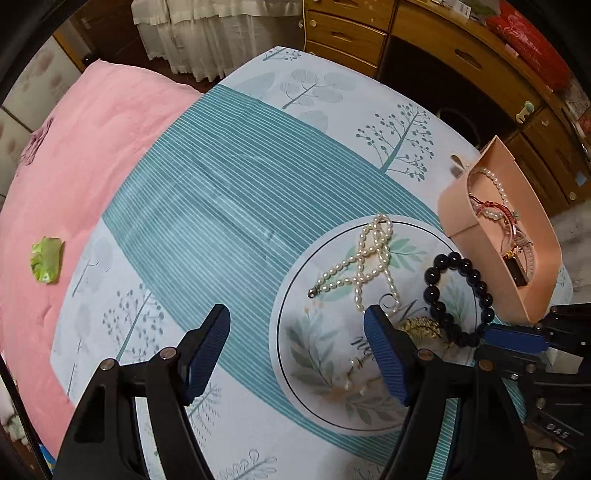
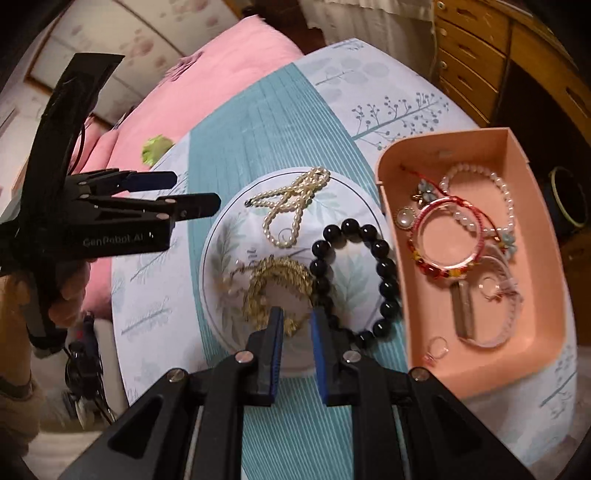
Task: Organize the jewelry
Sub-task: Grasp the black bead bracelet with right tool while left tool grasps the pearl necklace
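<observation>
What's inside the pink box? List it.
The box holds a pearl bracelet, red bracelet, ring and a grey bar. Anything beneath them is hidden.

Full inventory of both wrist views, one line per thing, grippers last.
plate: 1, white with leaf print, on the bedspread
pearl necklace: 1, white, far side of the plate
black bracelet: 1, black beads, right side of the plate
gold piece: 1, gold, near side of the plate by the right fingers
tray: 1, pink, right of the plate, holding mixed bracelets, a ring and a pendant
bedspread: 1, teal and white with tree print
blanket: 1, pink, left
green scrap: 1, on the blanket
drawers: wooden, background
left gripper: fingers wide open, left of the plate
right gripper: fingers narrowly apart over the plate's near side
</observation>
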Demonstrator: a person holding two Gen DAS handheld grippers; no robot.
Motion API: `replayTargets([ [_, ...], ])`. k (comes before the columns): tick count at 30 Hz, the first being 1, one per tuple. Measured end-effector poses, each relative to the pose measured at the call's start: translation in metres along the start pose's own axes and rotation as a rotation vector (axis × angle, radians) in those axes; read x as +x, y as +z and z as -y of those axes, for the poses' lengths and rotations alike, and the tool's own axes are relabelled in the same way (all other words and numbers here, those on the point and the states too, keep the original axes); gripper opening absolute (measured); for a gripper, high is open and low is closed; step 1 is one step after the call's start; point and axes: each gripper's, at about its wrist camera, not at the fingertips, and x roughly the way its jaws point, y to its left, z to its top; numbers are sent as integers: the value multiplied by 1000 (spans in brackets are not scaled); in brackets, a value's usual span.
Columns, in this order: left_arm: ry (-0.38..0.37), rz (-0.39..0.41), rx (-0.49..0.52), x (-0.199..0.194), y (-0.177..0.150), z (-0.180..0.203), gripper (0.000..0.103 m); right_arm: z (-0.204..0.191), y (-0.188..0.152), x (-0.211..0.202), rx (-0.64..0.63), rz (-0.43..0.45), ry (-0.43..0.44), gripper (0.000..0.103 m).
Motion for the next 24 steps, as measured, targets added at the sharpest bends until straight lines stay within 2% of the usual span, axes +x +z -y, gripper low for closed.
replayTargets([
  [9,-49,32,5,6,-11,-7,73,-2,21,29,68,26,-91,16],
  [13,-65,40,0,6,-14,-10,73,-5,28,44,73,15,-181,16],
  [15,-72,49,1,4,-15,-10,73,-7,29,50,71,-3,-204,16],
  [19,-95,55,-8,5,-11,-8,73,-17,27,52,3,26,-270,15],
  [21,-105,57,-11,7,-7,-6,73,-19,24,52,-17,28,-283,15],
  [24,-141,50,-5,13,0,2,73,-13,13,48,-9,18,-258,15],
])
